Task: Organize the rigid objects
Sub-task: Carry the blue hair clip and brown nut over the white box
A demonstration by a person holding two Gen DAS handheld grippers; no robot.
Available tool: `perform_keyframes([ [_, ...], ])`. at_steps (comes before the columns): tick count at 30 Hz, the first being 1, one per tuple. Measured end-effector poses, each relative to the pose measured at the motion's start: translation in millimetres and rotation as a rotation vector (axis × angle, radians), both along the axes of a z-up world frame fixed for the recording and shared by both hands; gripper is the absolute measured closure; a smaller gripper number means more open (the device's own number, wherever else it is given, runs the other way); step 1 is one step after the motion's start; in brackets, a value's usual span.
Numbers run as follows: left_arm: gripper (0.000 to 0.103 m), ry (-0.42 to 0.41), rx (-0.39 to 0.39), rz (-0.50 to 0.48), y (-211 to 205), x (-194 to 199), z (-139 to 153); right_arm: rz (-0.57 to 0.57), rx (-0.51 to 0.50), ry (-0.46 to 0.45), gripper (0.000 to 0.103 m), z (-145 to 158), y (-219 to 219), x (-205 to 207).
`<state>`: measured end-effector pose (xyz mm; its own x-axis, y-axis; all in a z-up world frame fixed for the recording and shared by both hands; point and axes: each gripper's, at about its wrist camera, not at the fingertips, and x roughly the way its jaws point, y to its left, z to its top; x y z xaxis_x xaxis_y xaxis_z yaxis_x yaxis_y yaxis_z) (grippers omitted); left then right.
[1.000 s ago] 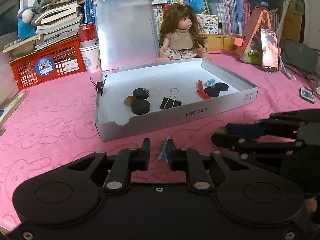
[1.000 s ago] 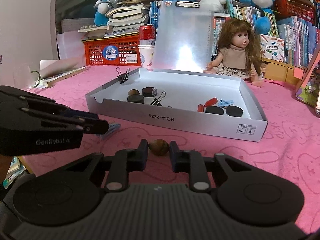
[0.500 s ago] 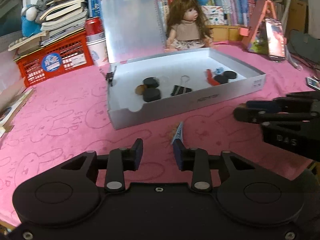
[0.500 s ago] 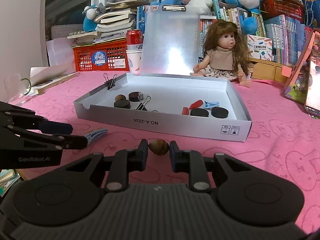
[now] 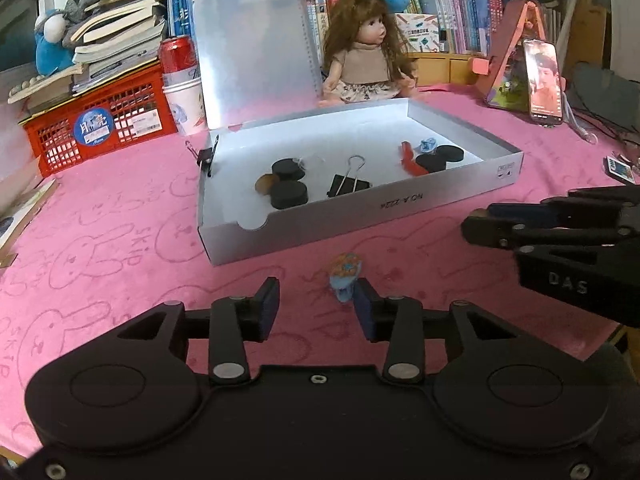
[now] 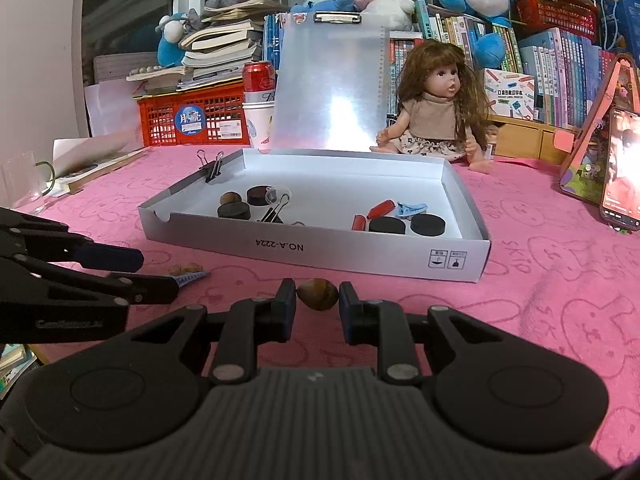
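My left gripper (image 5: 316, 300) hovers low over the pink cloth in front of the white box (image 5: 360, 216), and its jaws are opening. A small blue hair clip (image 5: 344, 276) lies on the cloth by the right fingertip, with neither pad pressing on it. In the right wrist view the same clip (image 6: 192, 278) pokes out beside the left gripper (image 6: 156, 274). My right gripper (image 6: 318, 300) is shut on a brown nut (image 6: 318, 294), just short of the box front wall (image 6: 320, 246). The right gripper (image 5: 476, 224) enters the left wrist view from the right.
The box holds black discs (image 6: 234, 212), a black binder clip (image 6: 274, 212), a red clip (image 6: 378, 210), a blue clip (image 6: 410, 208) and another brown nut (image 6: 230, 198). Behind stand a clipboard (image 6: 332, 88), a doll (image 6: 436, 116), a red crate (image 6: 192, 120) and a phone (image 6: 622, 168).
The left jaws have spread apart and let go of the blue clip, which now lies flat on the cloth. The right gripper still pinches the nut in the same spot.
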<state>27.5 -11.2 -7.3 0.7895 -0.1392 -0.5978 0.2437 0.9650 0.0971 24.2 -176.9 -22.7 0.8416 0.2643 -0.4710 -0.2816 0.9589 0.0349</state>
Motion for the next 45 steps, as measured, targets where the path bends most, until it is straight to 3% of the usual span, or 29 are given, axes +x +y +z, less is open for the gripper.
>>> perform_keyframes([
  [6, 0.062, -0.024, 0.069, 0.027, 6.7, 0.6, -0.8, -0.005, 0.001, 0.001, 0.074, -0.2, -1.8, 0.8],
  [12, 0.062, -0.022, 0.089, 0.098, 16.4, 11.0, 0.0, -0.009, 0.003, -0.003, 0.074, 0.2, -1.9, 0.2],
  [17, 0.06, -0.018, -0.008, 0.11, 22.4, 5.6, 6.9, -0.02, 0.004, -0.006, 0.074, 0.3, -4.7, -0.1],
  [20, 0.048, -0.041, -0.07, 0.081, 18.9, -4.1, 10.9, -0.03, 0.01, -0.006, 0.074, 0.0, -7.2, 1.0],
  [27, 0.044, -0.046, -0.069, 0.076, -7.1, 3.3, 0.4, -0.053, 0.027, -0.003, 0.074, -0.5, -11.2, 1.2],
  [29, 0.046, -0.041, -0.06, 0.086, -11.2, 8.9, -3.6, -0.057, 0.029, -0.004, 0.074, -0.3, -12.4, 0.9],
  [33, 0.066, -0.032, -0.076, 0.098, -12.7, 12.4, -9.3, -0.063, 0.033, -0.005, 0.074, 0.0, -13.8, 1.2],
  [45, 0.066, -0.052, -0.08, 0.09, -11.5, 7.6, 8.8, -0.068, 0.048, -0.019, 0.074, 8.4, -12.0, 5.1],
])
